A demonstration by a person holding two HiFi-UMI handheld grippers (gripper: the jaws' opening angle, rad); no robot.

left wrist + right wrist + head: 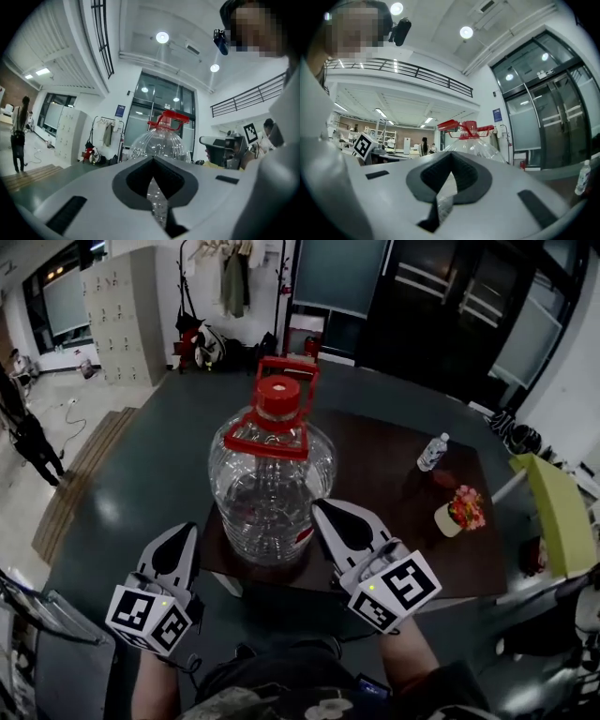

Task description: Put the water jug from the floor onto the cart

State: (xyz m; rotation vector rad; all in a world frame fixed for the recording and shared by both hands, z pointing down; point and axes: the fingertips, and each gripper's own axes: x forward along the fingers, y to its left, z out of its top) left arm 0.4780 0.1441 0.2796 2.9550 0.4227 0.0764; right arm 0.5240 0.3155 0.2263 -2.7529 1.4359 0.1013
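While the water jug [270,486] stands upright on the cart [375,465], the right gripper [321,510] is nearer it than the left gripper [186,531], both jaws clenched, empty

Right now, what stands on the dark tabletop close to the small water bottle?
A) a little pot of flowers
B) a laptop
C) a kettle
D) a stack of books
A: a little pot of flowers stands on the dark tabletop, just nearer the camera than the small water bottle.
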